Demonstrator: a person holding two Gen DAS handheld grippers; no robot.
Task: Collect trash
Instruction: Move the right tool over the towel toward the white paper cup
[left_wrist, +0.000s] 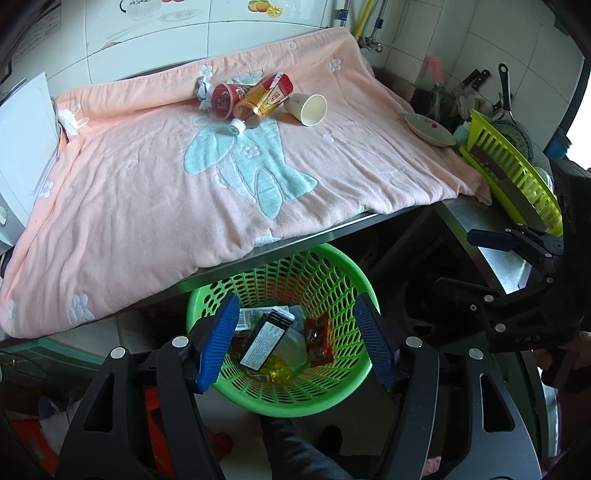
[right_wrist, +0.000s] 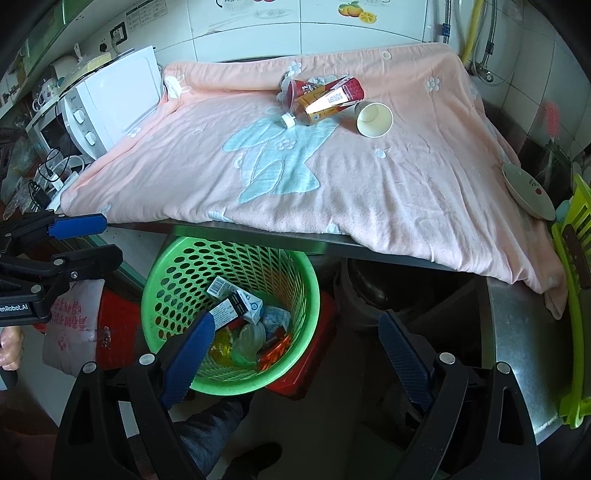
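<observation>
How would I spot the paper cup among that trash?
Look at the pink towel covering the counter, toward its far edge. Beside the amber plastic bottle lies a cream paper cup, tipped on its side. It alone is plain and unprinted, its open mouth facing you.

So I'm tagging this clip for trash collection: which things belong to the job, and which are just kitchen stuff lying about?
Job:
- green basket holding dropped trash
- plastic bottle
- red cup
- paper cup
- left gripper, open above the basket

Just lying about:
- pink towel
- bowl
- dish rack
- microwave
</observation>
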